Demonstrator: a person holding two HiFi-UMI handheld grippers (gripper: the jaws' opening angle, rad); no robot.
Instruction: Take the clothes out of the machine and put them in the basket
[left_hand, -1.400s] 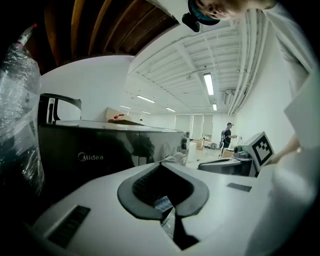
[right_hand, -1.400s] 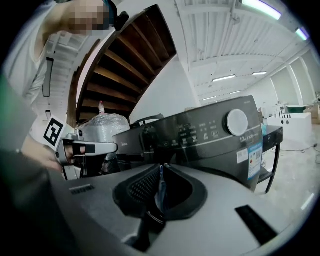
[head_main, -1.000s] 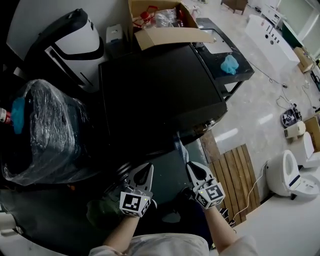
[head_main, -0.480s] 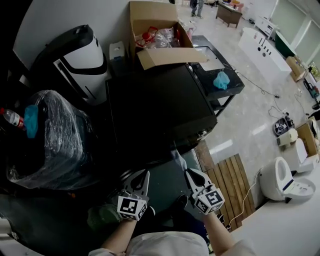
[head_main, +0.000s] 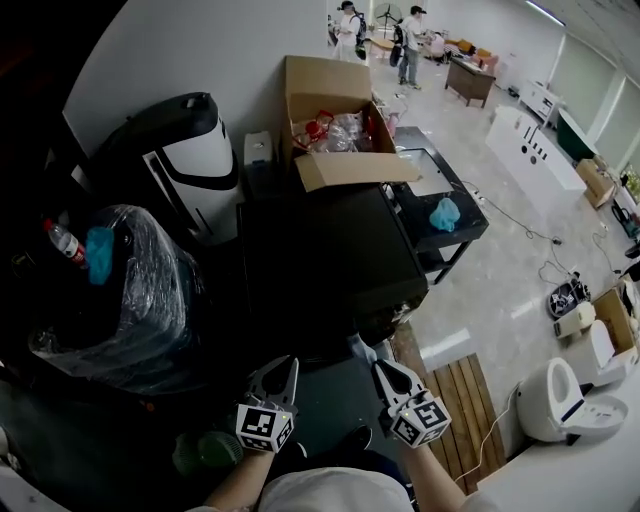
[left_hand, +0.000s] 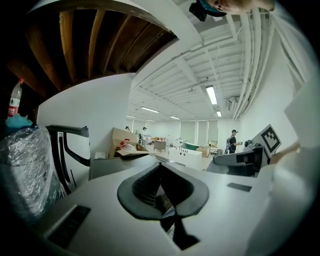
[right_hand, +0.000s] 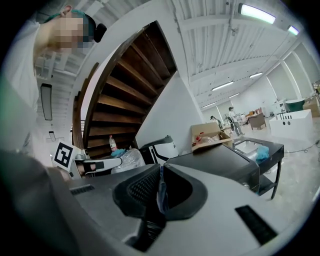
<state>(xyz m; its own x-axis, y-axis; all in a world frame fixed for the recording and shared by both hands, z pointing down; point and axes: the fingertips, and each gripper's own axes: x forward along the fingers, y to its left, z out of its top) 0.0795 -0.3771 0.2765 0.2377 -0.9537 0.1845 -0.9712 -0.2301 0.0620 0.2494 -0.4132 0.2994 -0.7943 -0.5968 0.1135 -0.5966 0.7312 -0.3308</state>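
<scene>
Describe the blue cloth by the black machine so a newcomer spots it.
Beyond the large black box-shaped machine, on its right, stands a low black side table. The crumpled light-blue cloth lies on its top, the only blue thing there, right of the open brown cardboard box.

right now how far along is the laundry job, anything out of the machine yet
Done: one dark garment looks pulled out, hanging between the two grippers. In hand: the right gripper is shut on its bluish edge; the left gripper looks shut on the other side. Left: it is not in a basket yet, and I cannot pick out a basket for certain.
</scene>
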